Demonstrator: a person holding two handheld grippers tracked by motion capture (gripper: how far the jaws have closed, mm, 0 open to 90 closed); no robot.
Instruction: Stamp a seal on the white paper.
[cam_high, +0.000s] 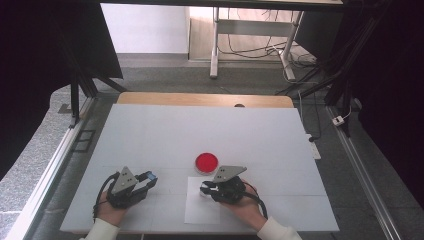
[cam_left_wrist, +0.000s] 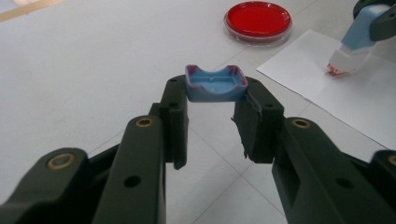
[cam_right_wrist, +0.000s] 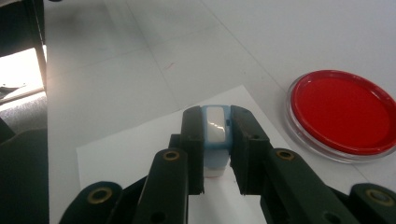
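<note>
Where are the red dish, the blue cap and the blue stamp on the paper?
Red dish (cam_left_wrist: 258, 19), left gripper view: centre of its red surface.
Blue cap (cam_left_wrist: 215, 84), left gripper view: its hollow inner face.
Blue stamp (cam_left_wrist: 357, 39), left gripper view: its blue body above the red-stained base.

High view: fixed overhead, facing forward and down on white table (cam_high: 165, 135). Both gripper views: low, close, looking along the jaws. All share round red-filled clear dish (cam_high: 206, 162) (cam_left_wrist: 258, 21) (cam_right_wrist: 343, 113).
</note>
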